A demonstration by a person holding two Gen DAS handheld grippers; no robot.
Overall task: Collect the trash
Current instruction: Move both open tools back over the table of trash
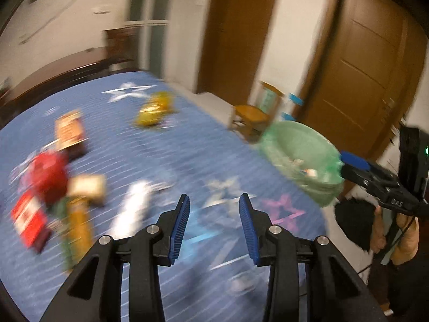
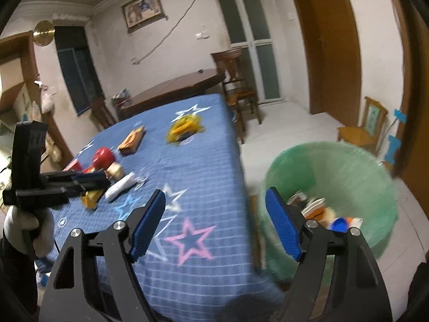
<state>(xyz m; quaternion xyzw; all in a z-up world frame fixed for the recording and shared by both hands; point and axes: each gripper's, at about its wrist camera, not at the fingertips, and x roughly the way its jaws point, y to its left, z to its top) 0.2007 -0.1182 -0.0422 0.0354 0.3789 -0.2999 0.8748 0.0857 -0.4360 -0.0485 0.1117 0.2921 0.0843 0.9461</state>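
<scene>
Trash (image 2: 185, 130) scattered on bed, green-lined bin (image 2: 335, 161) beside

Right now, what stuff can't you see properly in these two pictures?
- Pile of wrappers and boxes, left wrist view: motion blur smears them, so no print is readable.
- Trash inside the green bin, right wrist view: the bin's wall and the right gripper hide part of the contents.
- Yellow packet, right wrist view: too blurred to identify.
- Left gripper, left wrist view: open and empty; the bottom edge cuts off its body.
</scene>
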